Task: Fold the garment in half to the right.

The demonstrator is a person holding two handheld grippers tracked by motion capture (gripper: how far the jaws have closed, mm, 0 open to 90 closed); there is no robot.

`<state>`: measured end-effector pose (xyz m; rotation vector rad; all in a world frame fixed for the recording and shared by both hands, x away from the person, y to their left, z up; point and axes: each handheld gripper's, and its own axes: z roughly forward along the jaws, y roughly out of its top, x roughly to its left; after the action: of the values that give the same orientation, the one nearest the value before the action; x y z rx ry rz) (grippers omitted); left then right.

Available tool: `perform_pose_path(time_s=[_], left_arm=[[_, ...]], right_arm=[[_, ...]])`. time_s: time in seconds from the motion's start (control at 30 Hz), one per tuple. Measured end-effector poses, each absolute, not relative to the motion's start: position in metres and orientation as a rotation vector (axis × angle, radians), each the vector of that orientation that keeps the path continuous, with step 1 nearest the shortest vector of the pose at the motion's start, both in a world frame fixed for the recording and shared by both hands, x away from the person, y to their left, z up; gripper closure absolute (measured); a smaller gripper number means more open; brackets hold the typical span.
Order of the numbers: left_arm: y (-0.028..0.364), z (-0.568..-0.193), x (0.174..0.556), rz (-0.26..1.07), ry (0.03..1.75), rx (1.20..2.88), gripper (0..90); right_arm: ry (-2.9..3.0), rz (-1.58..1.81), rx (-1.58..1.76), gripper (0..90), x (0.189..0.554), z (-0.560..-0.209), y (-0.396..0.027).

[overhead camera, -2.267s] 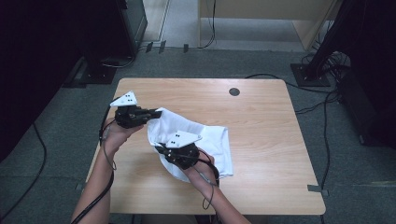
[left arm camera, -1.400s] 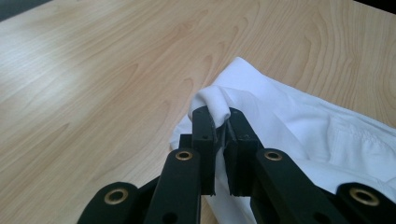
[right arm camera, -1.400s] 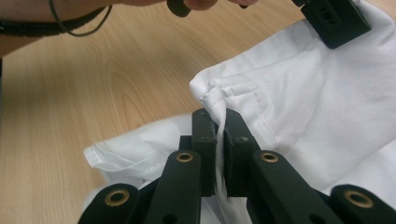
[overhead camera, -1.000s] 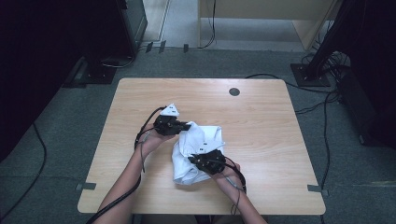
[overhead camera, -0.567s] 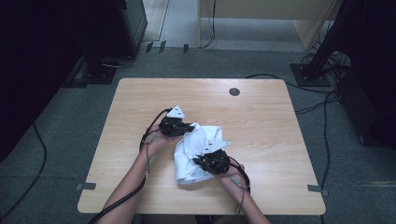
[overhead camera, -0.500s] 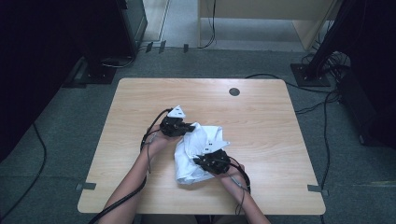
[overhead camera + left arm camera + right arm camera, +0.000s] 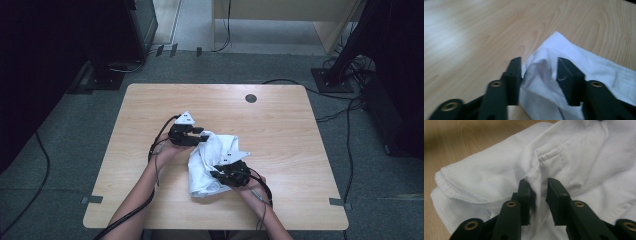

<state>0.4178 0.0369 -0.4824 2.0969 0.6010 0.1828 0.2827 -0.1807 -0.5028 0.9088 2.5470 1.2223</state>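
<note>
A crumpled white cotton garment (image 7: 212, 162) with stitched seams lies bunched on the light wooden table (image 7: 280, 130), towards the near middle, between the person's two hands.

Left gripper (image 7: 539, 68): black, two-jawed, held at the cloth's far-left edge (image 7: 199, 136). Its jaws have just been opening and stand about half apart. A raised fold of the white fabric sits in the gap; the cloth brushes the inner face of the left jaw, while the right jaw stands just clear of it. The pads no longer pinch the fold.

Right gripper (image 7: 539, 185): black, two-jawed, resting on the near-right part of the heap (image 7: 220, 175). Its jaws have just been opening slightly and stand a narrow way apart. A pinched ridge of fabric, just below a stitched pocket corner (image 7: 549, 156), rises between them and lies against the left jaw; a dark slit shows beside it, so the hold has loosened.

In the right gripper view a hemmed edge (image 7: 449, 183) of the garment lies folded on the wood.
</note>
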Motion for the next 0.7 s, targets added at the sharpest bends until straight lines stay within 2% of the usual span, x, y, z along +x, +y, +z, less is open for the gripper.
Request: perform_pose_path(time_s=[0.17, 0.33, 0.7], left_arm=[[0.057, -0.471, 0.421, 0.243, 0.636, 2.052, 41.9], [0.063, -0.473, 0.42, 0.268, 0.652, 2.073, 40.6], [0.026, -0.489, 0.41, 0.254, 0.604, 2.147, 40.1]], right_arm=[[2.547, 1.237, 0.917, 61.5, 0.283, -0.501, -0.186], [2.547, 1.271, 0.94, 49.4, 0.284, -0.5, -0.192], [2.525, 1.309, 0.896, 41.3, 0.285, -0.488, -0.207]])
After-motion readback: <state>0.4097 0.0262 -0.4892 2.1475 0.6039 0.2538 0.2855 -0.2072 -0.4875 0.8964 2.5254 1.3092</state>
